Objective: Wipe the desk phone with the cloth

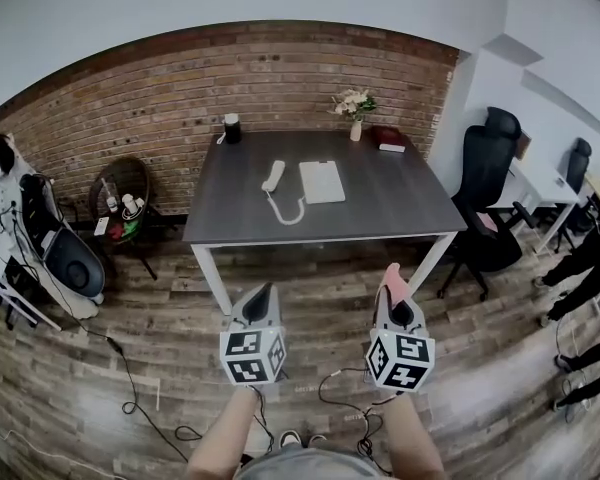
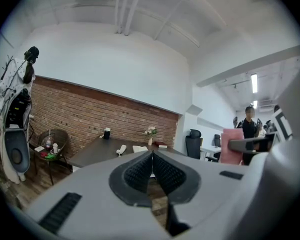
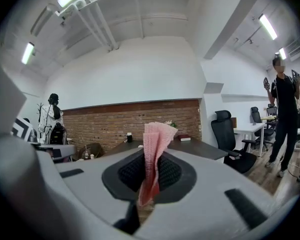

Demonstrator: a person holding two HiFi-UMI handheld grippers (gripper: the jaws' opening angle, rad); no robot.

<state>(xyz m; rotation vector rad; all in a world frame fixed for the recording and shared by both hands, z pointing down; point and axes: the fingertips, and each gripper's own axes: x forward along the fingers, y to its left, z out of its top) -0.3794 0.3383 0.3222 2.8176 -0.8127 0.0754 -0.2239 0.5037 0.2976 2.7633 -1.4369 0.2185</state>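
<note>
A white desk phone base [image 1: 322, 181] lies on the dark grey desk [image 1: 400, 203], its handset [image 1: 273, 176] off the base to the left on a coiled cord. Both grippers hover well short of the desk, over the wood floor. My right gripper [image 1: 391, 284] is shut on a folded pink cloth [image 3: 153, 149] that sticks up between its jaws [image 1: 394, 286]. My left gripper [image 1: 261, 296] is shut with nothing in it [image 2: 151, 159]. In the left gripper view the phone [image 2: 121, 149] shows small on the far desk.
On the desk stand a black cup [image 1: 232, 128], a vase of flowers [image 1: 355, 106] and a red book [image 1: 386, 136]. A wicker side table [image 1: 120, 200] is at its left, black office chairs [image 1: 490, 198] at its right. Cables [image 1: 140, 398] trail over the floor. A person [image 3: 286, 109] stands at right.
</note>
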